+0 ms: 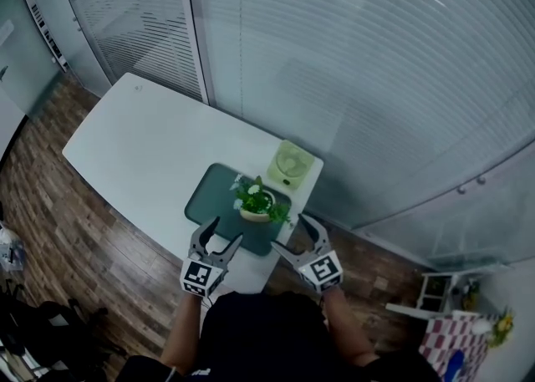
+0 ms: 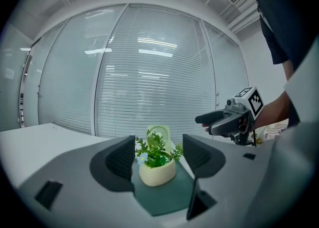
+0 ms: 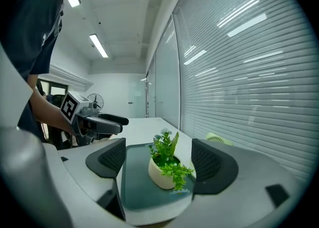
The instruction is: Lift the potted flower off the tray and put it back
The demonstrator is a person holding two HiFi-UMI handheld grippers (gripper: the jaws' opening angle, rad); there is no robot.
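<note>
Head view: shows cream rounded pot of green leaves and pale flowers (image 1: 257,205) upright on dark green rectangular tray (image 1: 209,196), by near edge of white table (image 1: 134,146). Places left tool (image 1: 226,231) at the pot's 7 o'clock, right tool (image 1: 288,232) at 5, about equally near, neither touching.

Left gripper view: jaws wide apart, empty; pot straight ahead at 12.

Right gripper view: same wide, empty spread; pot at 12, beyond the tips.

We see a smooth matt white tabletop (image 1: 138,150) and a matt dark tray (image 1: 207,198). The pot (image 1: 255,216) looks smooth, the floor (image 1: 63,238) wooden.
</note>
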